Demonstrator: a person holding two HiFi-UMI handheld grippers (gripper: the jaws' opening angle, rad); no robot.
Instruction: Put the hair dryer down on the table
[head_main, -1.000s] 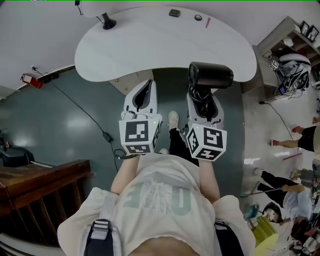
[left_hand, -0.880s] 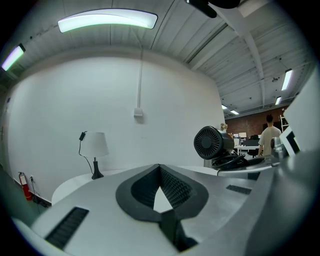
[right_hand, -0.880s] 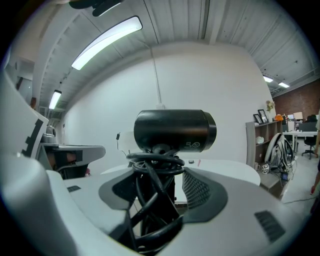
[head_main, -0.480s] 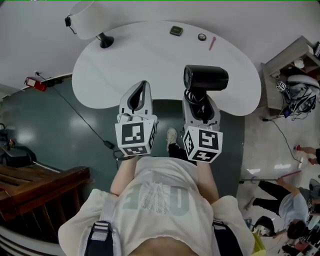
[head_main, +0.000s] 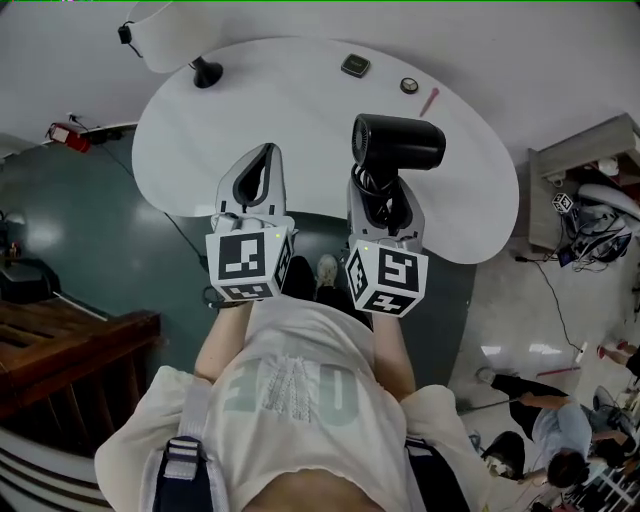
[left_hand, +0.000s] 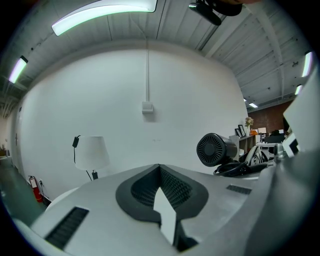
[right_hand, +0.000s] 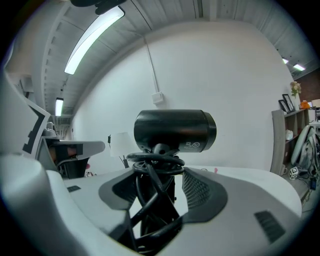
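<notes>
**Hair dryer held over the desk's near edge**

We hold the black hair dryer (head_main: 398, 140) in the right hand-held gripper (head_main: 380, 183), whose jaws pinch its handle from both sides. The black cord (right_hand: 152, 165) is wound in loops round that handle and sits between the jaws with it. The dryer stands upright in the grip, with its barrel lying crosswise above the jaws and its grille end turned towards our left. From the head view it hangs over the near part of the white, rounded desk (head_main: 300, 110), and it is not resting on the top.

The left hand-held gripper (head_main: 265, 150) is beside it, apart from the dryer, with its tip also over the desk's near edge. Its jaws are pressed together at the tips and nothing is between them.

On the desk's far left corner stands a white-shaded lamp (head_main: 165, 40) on a dark foot. Along the far edge lie a small dark square thing (head_main: 355, 66), a small round thing (head_main: 408, 86) and a thin pink stick (head_main: 429, 101), all well apart from the dryer. We cannot tell what these small things are.
</notes>
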